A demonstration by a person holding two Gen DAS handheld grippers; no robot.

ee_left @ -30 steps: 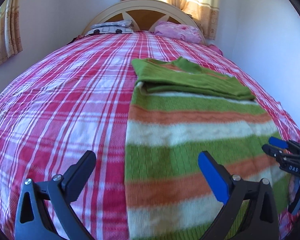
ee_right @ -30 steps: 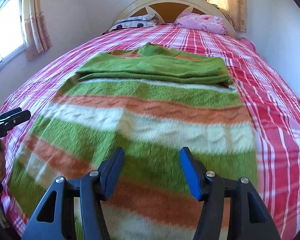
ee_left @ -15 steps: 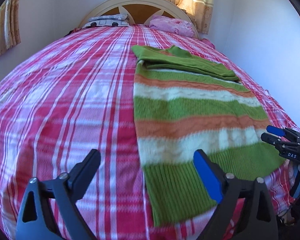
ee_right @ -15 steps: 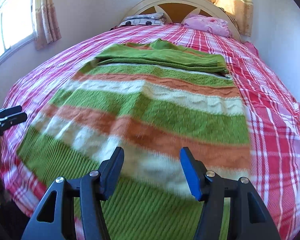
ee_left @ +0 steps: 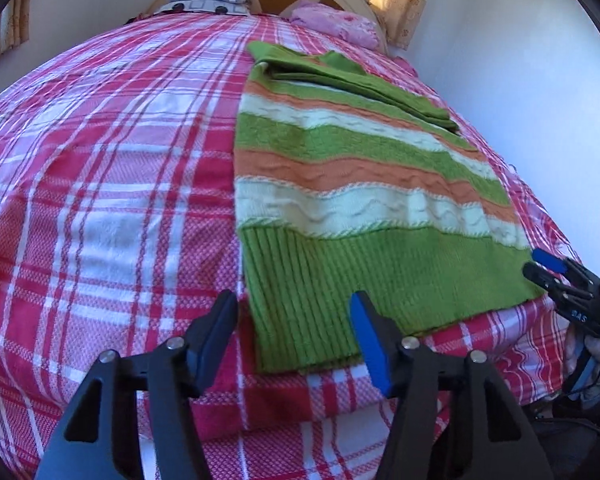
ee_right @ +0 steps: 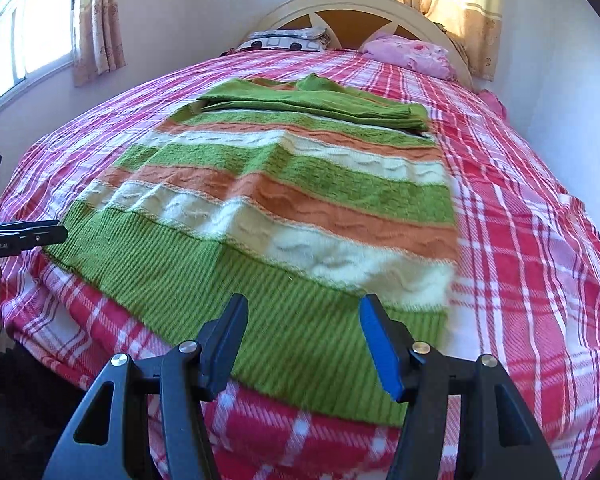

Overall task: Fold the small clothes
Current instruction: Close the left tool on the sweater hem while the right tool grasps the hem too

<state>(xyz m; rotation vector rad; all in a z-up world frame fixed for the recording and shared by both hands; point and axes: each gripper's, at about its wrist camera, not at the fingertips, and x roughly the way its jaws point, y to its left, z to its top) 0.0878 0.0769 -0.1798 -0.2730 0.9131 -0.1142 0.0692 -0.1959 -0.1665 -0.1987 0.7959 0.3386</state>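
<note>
A green, orange and cream striped knit sweater lies flat on the red plaid bed, its sleeves folded across the far end and its ribbed green hem nearest me. My left gripper is open and empty, over the hem's near left corner. My right gripper is open and empty, over the hem's right part in the right wrist view, where the sweater fills the middle. The right gripper also shows at the right edge of the left wrist view.
The red plaid bedspread covers the whole bed; its near edge drops off just below the hem. A pink pillow and a patterned pillow lie by the headboard. A wall runs along the right side, a window along the left.
Both grippers have drawn back toward the foot of the bed; the sweater's green hem and the bed's near edge have come into view. Both stay open.
</note>
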